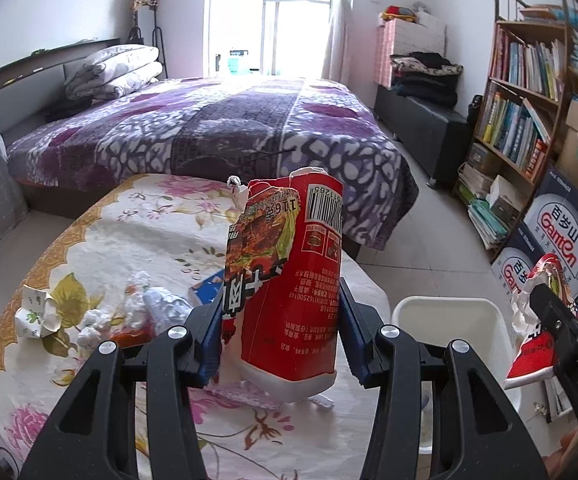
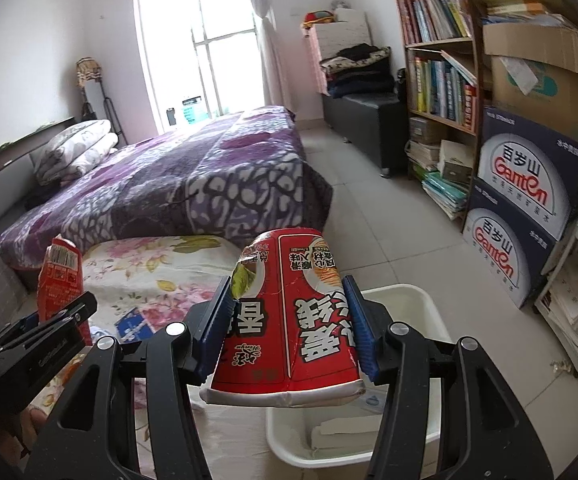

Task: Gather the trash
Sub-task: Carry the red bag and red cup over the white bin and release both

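On the left wrist view: left gripper (image 1: 281, 316) holds a torn red noodle carton (image 1: 289, 276), jaws closed on its sides.
Hidden: the carton blocks the middle of the flowered surface (image 1: 101, 236); crumpled paper scraps (image 1: 93, 316) lie partly behind the left jaw.
Cut off: right gripper (image 1: 545, 308) shows only at the right edge, with another red piece.
Room: white bin (image 1: 449, 312) sits just beside the surface's right edge.

On the right wrist view: right gripper (image 2: 289, 328) holds a flattened red noodle cup (image 2: 289, 320), jaws pressed on both sides.
Position: cup hangs over the bin's (image 2: 405, 296) near rim.
Hidden: bin's inside mostly covered; some white paper is visible.
Room: bare tiled floor (image 2: 377, 200) beyond.
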Demonstrator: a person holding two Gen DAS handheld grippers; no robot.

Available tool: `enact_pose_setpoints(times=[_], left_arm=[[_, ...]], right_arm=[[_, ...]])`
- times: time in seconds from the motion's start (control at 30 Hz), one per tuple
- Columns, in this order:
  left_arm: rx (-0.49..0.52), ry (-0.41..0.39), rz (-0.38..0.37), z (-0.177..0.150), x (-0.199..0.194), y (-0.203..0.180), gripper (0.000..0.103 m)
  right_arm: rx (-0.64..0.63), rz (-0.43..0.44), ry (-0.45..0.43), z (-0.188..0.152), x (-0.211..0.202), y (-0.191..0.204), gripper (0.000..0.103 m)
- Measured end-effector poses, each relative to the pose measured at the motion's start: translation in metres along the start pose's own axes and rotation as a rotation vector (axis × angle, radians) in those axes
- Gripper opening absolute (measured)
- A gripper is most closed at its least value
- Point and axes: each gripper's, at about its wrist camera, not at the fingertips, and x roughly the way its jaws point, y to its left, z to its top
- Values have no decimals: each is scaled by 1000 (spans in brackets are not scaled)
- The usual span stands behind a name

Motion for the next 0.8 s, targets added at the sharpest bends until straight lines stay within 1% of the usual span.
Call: enact_pose_setpoints(times=[0.13, 0.33, 0.57, 0.8], left_arm=[[11, 10, -17, -1, 5, -14, 49], [33, 21, -47, -3, 10, -37, 49], [74, 35, -72, -10, 16, -65, 49], [84, 55, -92, -11, 23, -84, 49]], right_arm=[[14, -38, 17, 1, 4, -14, 51], [62, -88, 66, 0, 13, -42, 51], [186, -63, 100, 1, 15, -85, 51], [285, -65, 114, -1, 15, -115, 51]])
